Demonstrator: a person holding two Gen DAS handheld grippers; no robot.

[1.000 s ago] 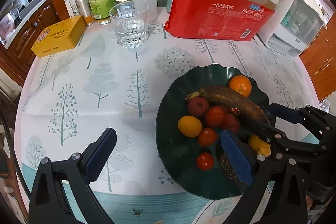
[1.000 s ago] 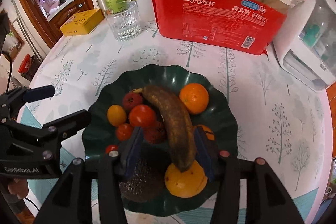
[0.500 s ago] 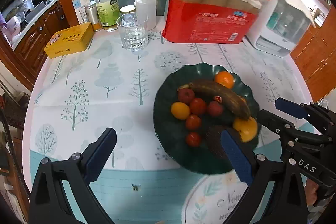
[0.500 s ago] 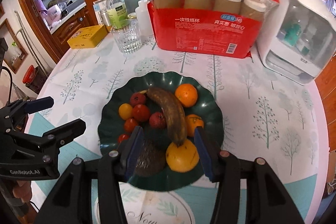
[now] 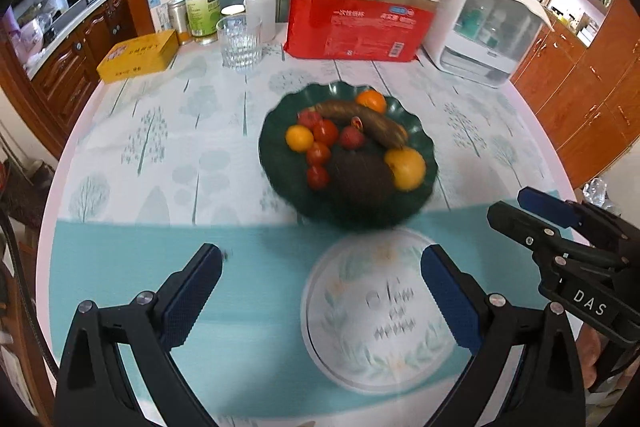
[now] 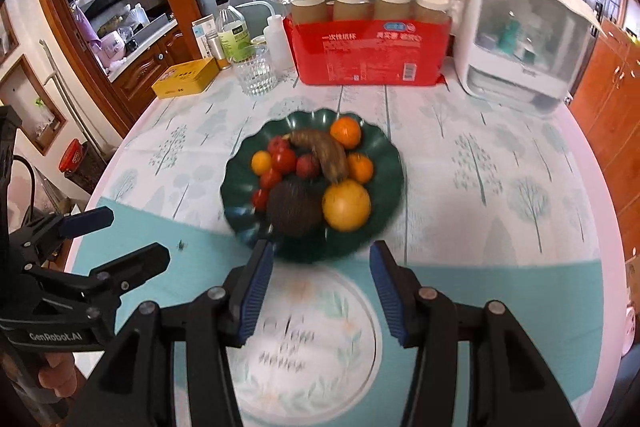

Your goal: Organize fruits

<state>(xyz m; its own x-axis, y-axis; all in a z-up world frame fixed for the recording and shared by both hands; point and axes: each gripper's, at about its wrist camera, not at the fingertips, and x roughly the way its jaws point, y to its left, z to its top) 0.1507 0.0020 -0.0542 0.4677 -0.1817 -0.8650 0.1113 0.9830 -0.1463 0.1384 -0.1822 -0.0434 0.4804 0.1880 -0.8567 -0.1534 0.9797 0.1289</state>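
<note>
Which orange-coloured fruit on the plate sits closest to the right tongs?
The largest one, at the plate's near edge beside the dark brown fruit; the others lie farther back.

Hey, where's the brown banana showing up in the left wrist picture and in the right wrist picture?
Left wrist: brown banana lies across the far side of the green plate, right of centre.
Right wrist: brown banana sits near picture centre, on the plate.
Shared landmark: red paper-cup pack behind the plate.

One plate point(image 6: 390, 187) holds one banana point(image 6: 322, 153), three oranges point(image 6: 346, 205), one avocado point(image 6: 294, 209), and some small red fruits point(image 6: 284, 161). Behind it stand one glass point(image 6: 256, 75), two bottles point(image 6: 233, 33) and one yellow box point(image 6: 186, 83).
</note>
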